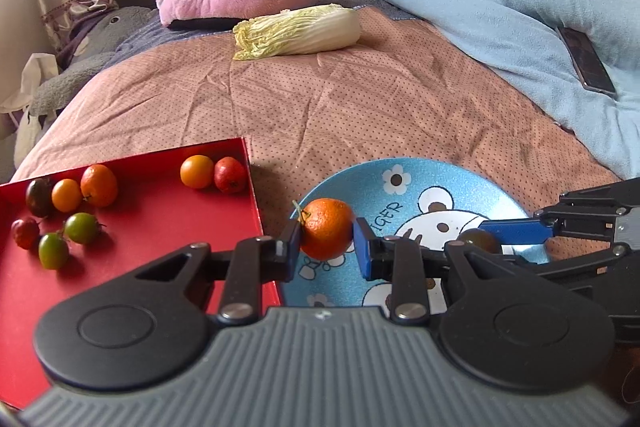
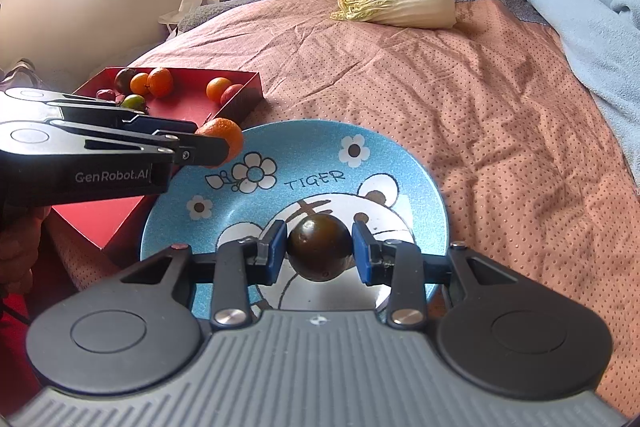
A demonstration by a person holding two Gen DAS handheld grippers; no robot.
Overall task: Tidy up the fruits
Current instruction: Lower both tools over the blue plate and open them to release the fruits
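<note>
Bedroom scene, dotted pink bedspread [image 1: 360, 107] as work surface. Left gripper [image 1: 326, 241] is clamped on an orange [image 1: 326, 227], over the near rim of the blue plate [image 1: 420, 183]; red tray [image 1: 160, 227] with more fruit sits just to its left. Right gripper [image 2: 320, 247] pinches a dark tomato [image 2: 319, 247] above the plate's middle. Step looks like placing both on the plate; next: lower, loosen jaws gently so neither rolls off.

Ten small fruits [image 1: 197, 171], one plate [image 1: 460, 179], one tray [image 1: 160, 211].
</note>
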